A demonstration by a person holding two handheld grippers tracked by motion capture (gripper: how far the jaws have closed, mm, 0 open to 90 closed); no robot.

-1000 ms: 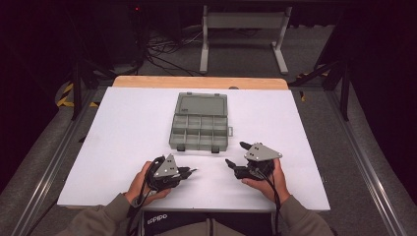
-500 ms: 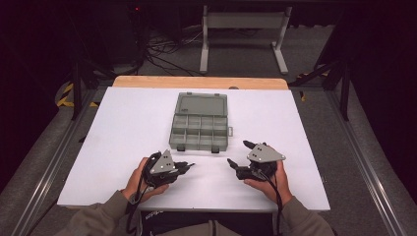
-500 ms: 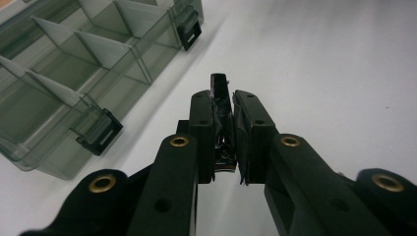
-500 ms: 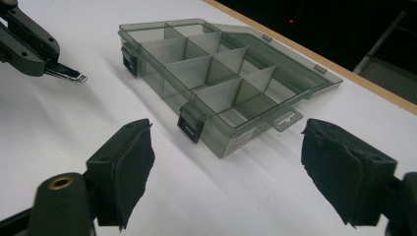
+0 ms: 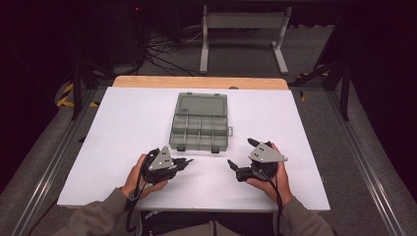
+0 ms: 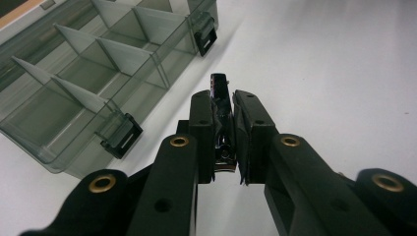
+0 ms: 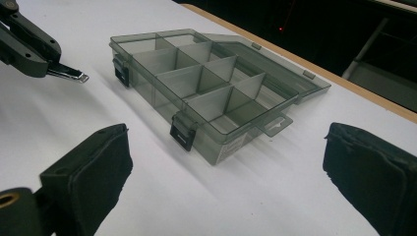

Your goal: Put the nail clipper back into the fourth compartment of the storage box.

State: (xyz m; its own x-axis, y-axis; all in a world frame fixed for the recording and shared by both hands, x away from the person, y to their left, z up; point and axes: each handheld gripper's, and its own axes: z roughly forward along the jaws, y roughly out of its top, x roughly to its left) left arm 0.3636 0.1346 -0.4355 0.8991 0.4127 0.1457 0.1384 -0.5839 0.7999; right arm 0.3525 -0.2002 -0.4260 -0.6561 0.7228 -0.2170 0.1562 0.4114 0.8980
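One clear grey organiser box with eight compartments is seen at the centre of the high view, lid open, two black latches on its near edge. One small metal clip is clamped between the closed jaws of the left gripper, at lower left of the frame. The right gripper, lower right, is held low over the white table; its jaws have just been opening and stand wide apart with nothing between them.

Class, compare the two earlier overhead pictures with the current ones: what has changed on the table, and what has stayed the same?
The right gripper has just been opening its jaws; nothing lies between them. The left gripper stays shut on the nail clipper, barely shifting. The open compartment box has not moved on the white table.
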